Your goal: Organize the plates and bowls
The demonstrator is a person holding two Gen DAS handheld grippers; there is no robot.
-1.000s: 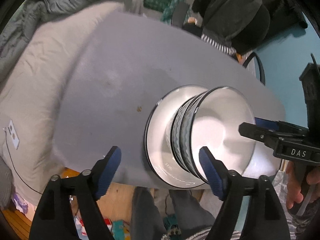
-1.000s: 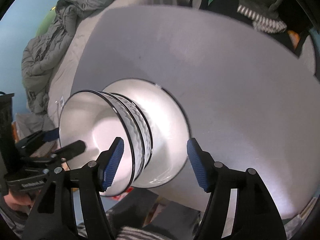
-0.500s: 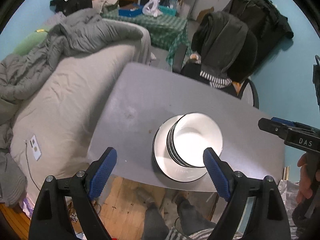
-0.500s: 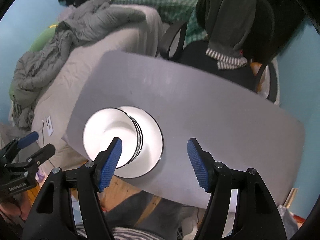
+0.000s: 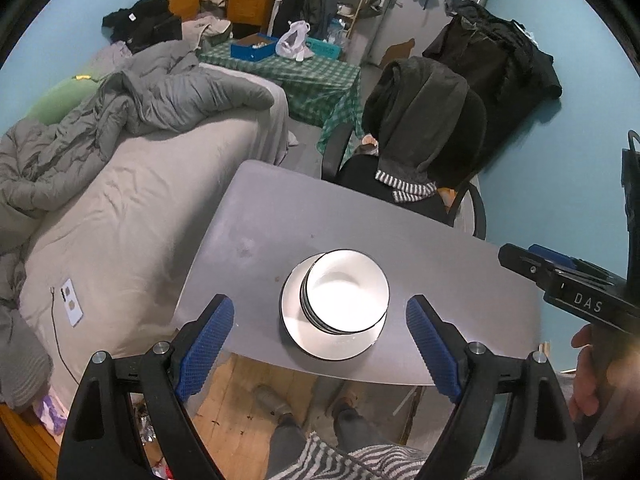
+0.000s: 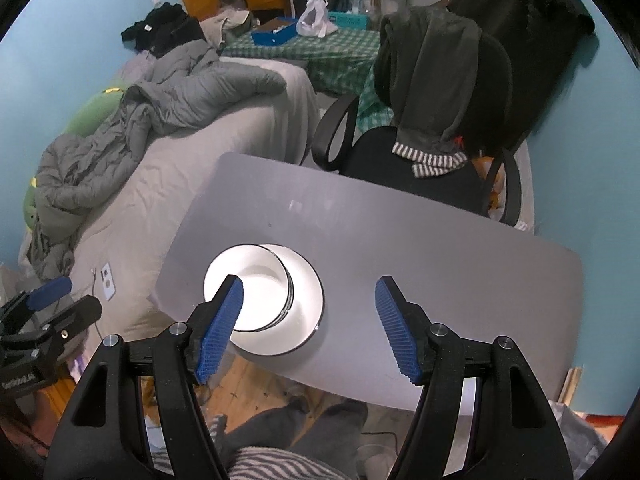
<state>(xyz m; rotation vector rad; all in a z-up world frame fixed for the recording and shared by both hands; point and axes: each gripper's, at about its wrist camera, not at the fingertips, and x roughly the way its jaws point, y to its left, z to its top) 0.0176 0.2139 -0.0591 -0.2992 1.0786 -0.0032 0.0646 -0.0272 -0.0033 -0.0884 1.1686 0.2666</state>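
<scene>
Bowls (image 5: 347, 289) nested, white with dark rims, on a white plate (image 5: 296, 330) | stack near the tabletop's (image 5: 440, 276) near edge, left of middle | left gripper (image 5: 320, 344) fingers wide, holding nothing, above stack | right gripper (image 6: 308, 320) fingers wide, holding nothing | bed (image 5: 132, 208) left of tabletop | chair (image 5: 420, 152) at far side

From my remote station: table (image 5: 420, 224) stands centre, bed (image 5: 132, 208) along its left side, chair (image 5: 404, 184) behind its far edge. A plate (image 5: 296, 332) lies near the table's near edge; stacked bowls (image 5: 346, 292) sit on it. I see a duvet (image 5: 120, 120) heaped on the bed's far end. A clothed table (image 5: 312, 76) stands beyond the bed.
</scene>
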